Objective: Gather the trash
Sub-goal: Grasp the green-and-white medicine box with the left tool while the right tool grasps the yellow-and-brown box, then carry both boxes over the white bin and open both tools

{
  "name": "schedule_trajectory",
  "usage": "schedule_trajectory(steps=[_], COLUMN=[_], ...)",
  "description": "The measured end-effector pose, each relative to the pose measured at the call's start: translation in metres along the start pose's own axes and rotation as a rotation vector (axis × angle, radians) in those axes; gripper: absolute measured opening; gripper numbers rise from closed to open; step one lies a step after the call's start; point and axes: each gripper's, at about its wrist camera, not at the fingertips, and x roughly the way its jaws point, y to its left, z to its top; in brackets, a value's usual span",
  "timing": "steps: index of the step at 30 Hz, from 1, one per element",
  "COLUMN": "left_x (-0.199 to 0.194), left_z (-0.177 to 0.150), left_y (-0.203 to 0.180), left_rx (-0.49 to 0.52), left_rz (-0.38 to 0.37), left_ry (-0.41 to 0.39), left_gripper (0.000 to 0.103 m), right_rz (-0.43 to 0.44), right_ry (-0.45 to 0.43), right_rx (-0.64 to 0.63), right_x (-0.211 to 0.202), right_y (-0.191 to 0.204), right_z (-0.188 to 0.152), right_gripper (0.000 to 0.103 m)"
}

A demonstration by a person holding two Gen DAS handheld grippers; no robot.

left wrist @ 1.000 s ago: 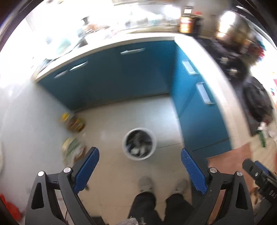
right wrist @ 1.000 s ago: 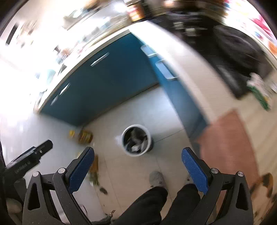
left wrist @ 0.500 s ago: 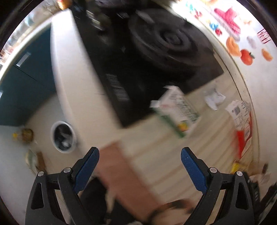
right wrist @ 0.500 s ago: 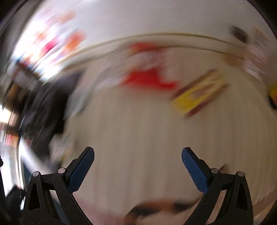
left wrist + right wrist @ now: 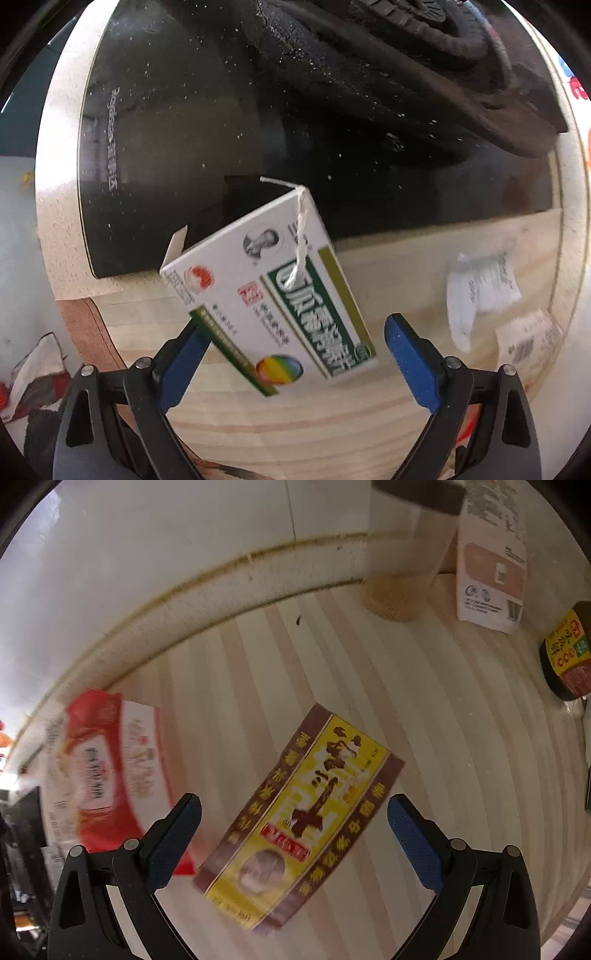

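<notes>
A white and green medicine box (image 5: 269,291) with an open flap and a bit of white string on top lies on the wooden counter (image 5: 388,266), partly over the black cooktop. My left gripper (image 5: 293,363) is open, its jaws either side of the box's near end, not touching. A flat yellow and brown packet (image 5: 303,816) lies on the counter. My right gripper (image 5: 295,843) is open just above its near end. A red and white wrapper (image 5: 107,771) lies left of it.
The black glass cooktop (image 5: 221,110) fills the far side, with a dark pan (image 5: 443,55) on it. Crumpled white receipts (image 5: 480,284) lie at the right. A white carton (image 5: 491,561), a clear jar (image 5: 402,565) and a dark sauce jar (image 5: 565,653) stand by the wall.
Both grippers swung up from the floor and the bin to the counter. The left has closed in on the medicine box, the right on the yellow packet. Both stay open.
</notes>
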Motion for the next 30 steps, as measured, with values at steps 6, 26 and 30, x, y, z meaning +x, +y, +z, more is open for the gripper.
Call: schedule_trajectory(steps=[6, 26, 30], left_x=[-0.003, 0.025, 0.022], left_z=[-0.022, -0.132, -0.135], left_y=[-0.016, -0.002, 0.004], left_rx=[0.158, 0.743, 0.757], left_rz=[0.107, 0.125, 0.11], left_ry=[-0.164, -0.176, -0.198], left_gripper=[0.076, 0.079, 0.072], right_rz=[-0.028, -0.025, -0.032], right_ry=[-0.008, 0.058, 0.053], right_rx=[-0.06, -0.452, -0.437], right_x=[0.011, -0.037, -0.041], right_y=[0.013, -0.024, -0.029], right_z=[0.001, -0.173, -0.19], right_gripper=[0.101, 0.073, 0.07])
